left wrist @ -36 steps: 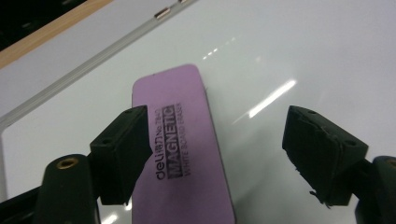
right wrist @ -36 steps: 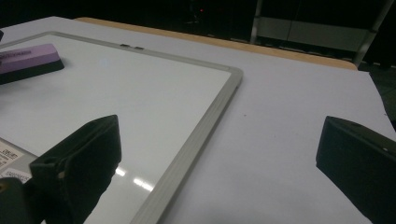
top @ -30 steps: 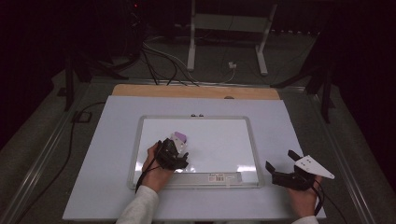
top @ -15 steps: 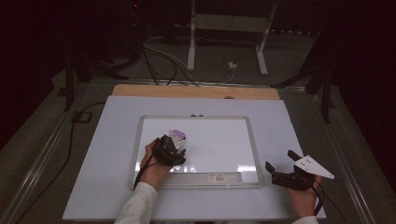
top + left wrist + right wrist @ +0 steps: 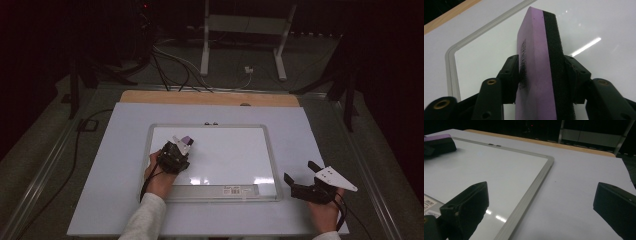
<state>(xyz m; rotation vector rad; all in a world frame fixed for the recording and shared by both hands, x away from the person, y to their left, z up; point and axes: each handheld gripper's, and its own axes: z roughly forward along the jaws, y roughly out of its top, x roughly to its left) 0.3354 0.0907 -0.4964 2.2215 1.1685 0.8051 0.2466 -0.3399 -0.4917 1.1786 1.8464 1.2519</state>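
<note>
A whiteboard (image 5: 235,150) with a grey frame lies flat on the white table. My left gripper (image 5: 179,147) is over the board's left part, shut on a purple eraser (image 5: 534,70) with a black felt side. The eraser stands on edge between the jaws, and its purple tip (image 5: 185,140) pokes out toward the board's far side. In the right gripper view the eraser (image 5: 439,142) lies at the far left on the board (image 5: 486,170). My right gripper (image 5: 302,182) rests open on the table off the board's near right corner, nothing between its jaws.
A white sheet (image 5: 120,150) covers the table, with a wooden strip (image 5: 210,98) along its far edge. A barcode label (image 5: 233,190) sits on the board's near rail. Cables (image 5: 175,65) and a metal stand (image 5: 245,40) lie on the floor beyond.
My left gripper with the eraser has shifted slightly along the board's left part. The right gripper has stayed put.
</note>
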